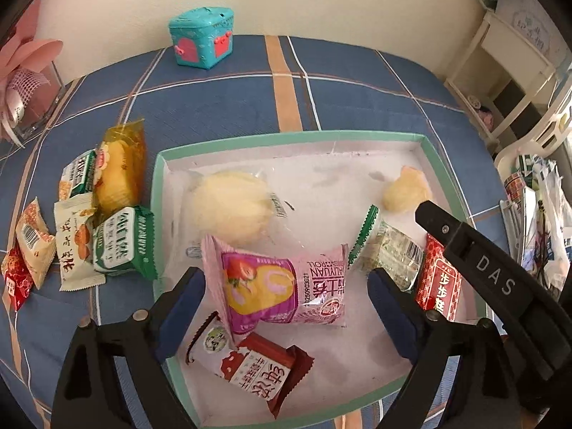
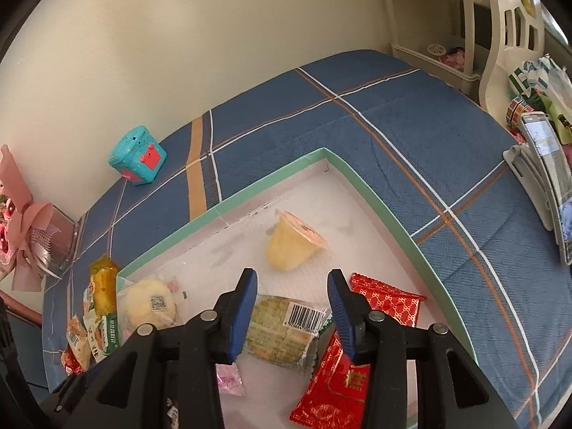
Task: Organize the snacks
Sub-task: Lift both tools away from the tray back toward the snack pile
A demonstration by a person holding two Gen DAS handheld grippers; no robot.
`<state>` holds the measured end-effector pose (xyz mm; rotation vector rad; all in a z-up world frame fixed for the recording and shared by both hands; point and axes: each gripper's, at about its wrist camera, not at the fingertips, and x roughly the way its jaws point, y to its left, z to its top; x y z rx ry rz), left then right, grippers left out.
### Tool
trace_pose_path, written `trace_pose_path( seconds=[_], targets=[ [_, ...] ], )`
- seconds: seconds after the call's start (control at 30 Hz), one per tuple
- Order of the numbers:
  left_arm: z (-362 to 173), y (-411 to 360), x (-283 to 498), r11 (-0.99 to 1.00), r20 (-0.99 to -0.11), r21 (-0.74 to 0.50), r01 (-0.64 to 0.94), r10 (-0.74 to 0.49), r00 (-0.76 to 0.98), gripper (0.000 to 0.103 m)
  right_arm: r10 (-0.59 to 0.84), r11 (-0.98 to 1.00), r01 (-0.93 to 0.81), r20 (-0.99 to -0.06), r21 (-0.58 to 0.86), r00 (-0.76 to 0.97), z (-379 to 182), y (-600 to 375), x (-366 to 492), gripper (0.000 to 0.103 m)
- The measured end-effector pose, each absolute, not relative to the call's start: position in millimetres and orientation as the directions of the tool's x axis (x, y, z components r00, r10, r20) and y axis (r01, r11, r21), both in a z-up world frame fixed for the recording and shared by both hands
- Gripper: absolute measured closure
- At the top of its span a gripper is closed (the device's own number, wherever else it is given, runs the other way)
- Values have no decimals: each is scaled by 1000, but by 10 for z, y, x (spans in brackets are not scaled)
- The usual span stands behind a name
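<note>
A white tray with a mint-green rim [image 1: 157, 193] [image 2: 375, 193] lies on the blue plaid cloth. My left gripper [image 1: 285, 275] is open wide over the tray's near part. A pink strawberry-roll packet [image 1: 282, 286] lies between its fingers, clear of both pads. My right gripper [image 2: 292, 277] is open a little, astride a clear-wrapped green cracker packet [image 2: 282, 332] [image 1: 386, 254] that lies flat on the tray floor. The tray also holds a wrapped bun [image 1: 228, 211], a jelly cup [image 2: 293, 246], red packets [image 2: 386, 300] and a brown packet [image 1: 257, 368].
Several loose snack packets [image 1: 121, 243] and a yellow cake [image 1: 121, 171] lie left of the tray. A teal toy chest [image 1: 202, 37] stands by the wall and a pink bouquet [image 1: 25, 82] at the far left. A phone on a stand [image 2: 547, 186] and white shelving [image 1: 500, 71] are at the right.
</note>
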<state>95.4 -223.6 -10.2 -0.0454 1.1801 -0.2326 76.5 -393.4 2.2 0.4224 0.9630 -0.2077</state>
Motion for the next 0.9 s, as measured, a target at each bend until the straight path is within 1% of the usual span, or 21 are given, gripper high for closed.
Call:
trace_pose_path(
  seconds=[0.07,0.23,0.37,0.5,0.73,0.9],
  targets=[
    [-60,-2197,933,975,-907,-167,148,-211,365,10,9,902,352,-828,248,561,55,-3923,745,57],
    [32,-2115,865,975,-899,-177,133,-215,381,3,8,909,338,-823,242,568,146,-3881,671,57],
    [94,-2002,794,980,-900,-169,108,-198,388,3,10,915,326,-821,237,570,210,-3819,596,58],
    [123,-1782,768,983,-898,-179,45,-182,401,3,6,922,316,-822,225,569,255,-3747,541,58],
    [125,-1319,742,986,-904,-148,-80,-102,415,3,17,930,297,-831,218,557,310,-3584,464,58],
    [135,-1043,712,984,-910,-116,-139,-49,411,3,20,934,296,-853,203,522,303,-3424,367,58]
  ],
)
